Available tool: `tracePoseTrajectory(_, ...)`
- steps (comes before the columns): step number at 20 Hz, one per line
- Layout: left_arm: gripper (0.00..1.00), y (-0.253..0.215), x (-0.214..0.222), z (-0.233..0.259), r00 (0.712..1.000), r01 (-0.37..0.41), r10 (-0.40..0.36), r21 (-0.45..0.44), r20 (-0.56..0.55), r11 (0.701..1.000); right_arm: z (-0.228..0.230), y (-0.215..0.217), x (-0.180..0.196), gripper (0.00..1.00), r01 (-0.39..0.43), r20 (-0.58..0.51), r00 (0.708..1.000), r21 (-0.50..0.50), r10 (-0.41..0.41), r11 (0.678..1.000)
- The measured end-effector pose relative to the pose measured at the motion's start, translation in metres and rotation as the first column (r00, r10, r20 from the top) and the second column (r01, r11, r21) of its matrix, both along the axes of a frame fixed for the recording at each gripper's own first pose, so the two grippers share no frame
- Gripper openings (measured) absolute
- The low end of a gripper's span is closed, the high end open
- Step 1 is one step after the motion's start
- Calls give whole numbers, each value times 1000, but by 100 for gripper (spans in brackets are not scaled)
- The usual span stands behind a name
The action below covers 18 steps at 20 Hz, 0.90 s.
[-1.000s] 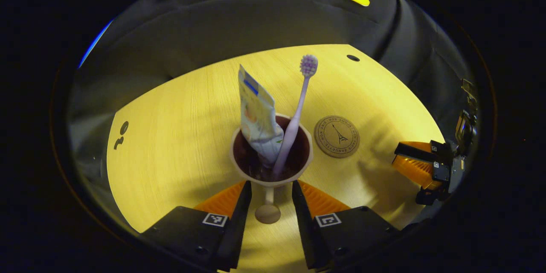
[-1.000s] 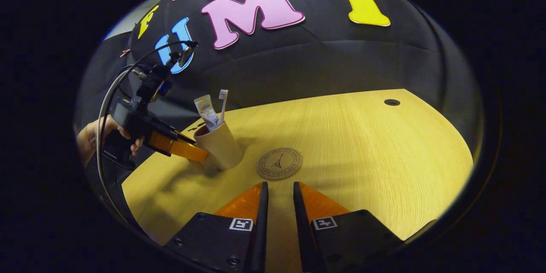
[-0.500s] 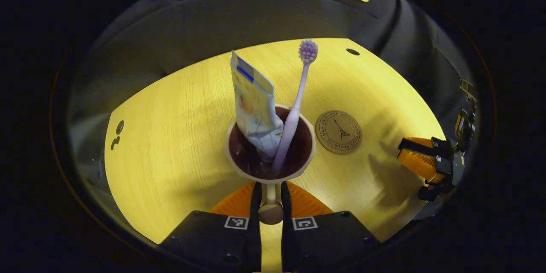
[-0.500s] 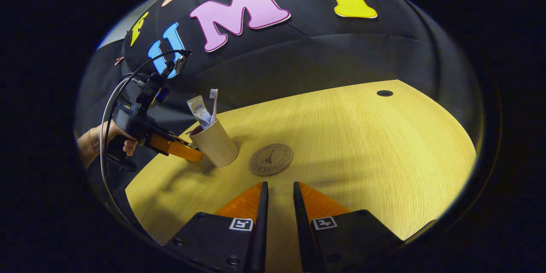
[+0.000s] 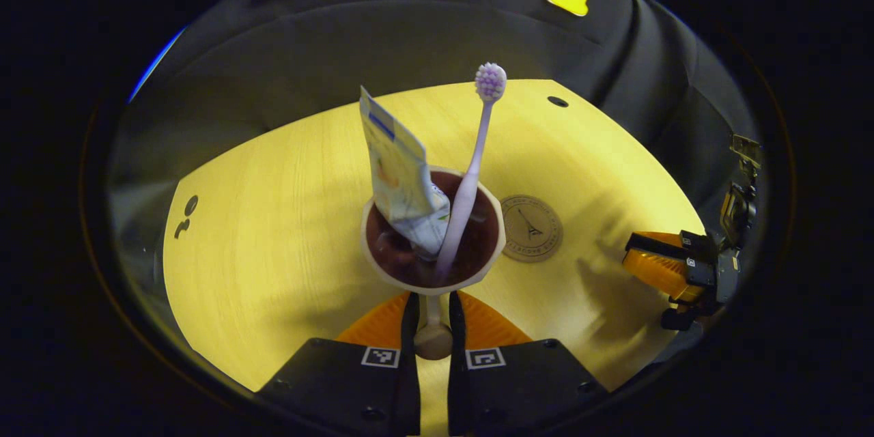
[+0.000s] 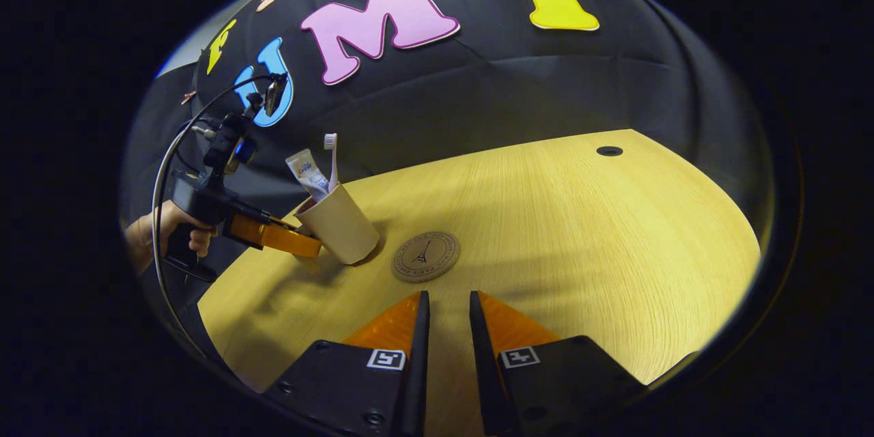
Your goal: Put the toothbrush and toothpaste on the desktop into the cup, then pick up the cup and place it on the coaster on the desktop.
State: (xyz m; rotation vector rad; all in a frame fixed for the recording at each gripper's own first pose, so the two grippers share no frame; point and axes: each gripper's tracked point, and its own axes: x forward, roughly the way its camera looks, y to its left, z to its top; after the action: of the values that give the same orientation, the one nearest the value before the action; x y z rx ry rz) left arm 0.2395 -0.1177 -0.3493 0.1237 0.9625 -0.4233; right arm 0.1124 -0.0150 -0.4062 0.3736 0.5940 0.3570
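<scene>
Nearest, the left gripper (image 5: 431, 317) has its fingers closed on the near wall of the beige cup (image 5: 433, 237), which holds a toothpaste tube (image 5: 401, 181) and a lilac toothbrush (image 5: 474, 153). Just right of the cup lies the round coaster (image 5: 532, 228) on the worktop (image 5: 273, 218). Farther right, the right gripper (image 6: 444, 317) hovers, fingers nearly together, holding nothing.
</scene>
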Motion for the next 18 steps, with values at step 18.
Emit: tracePoseTrajectory(18, 20, 13, 5, -3, 980, 198, -198, 36, 16, 980, -2, -38, -2, 35, 56, -14, 998, -8, -56, 998)
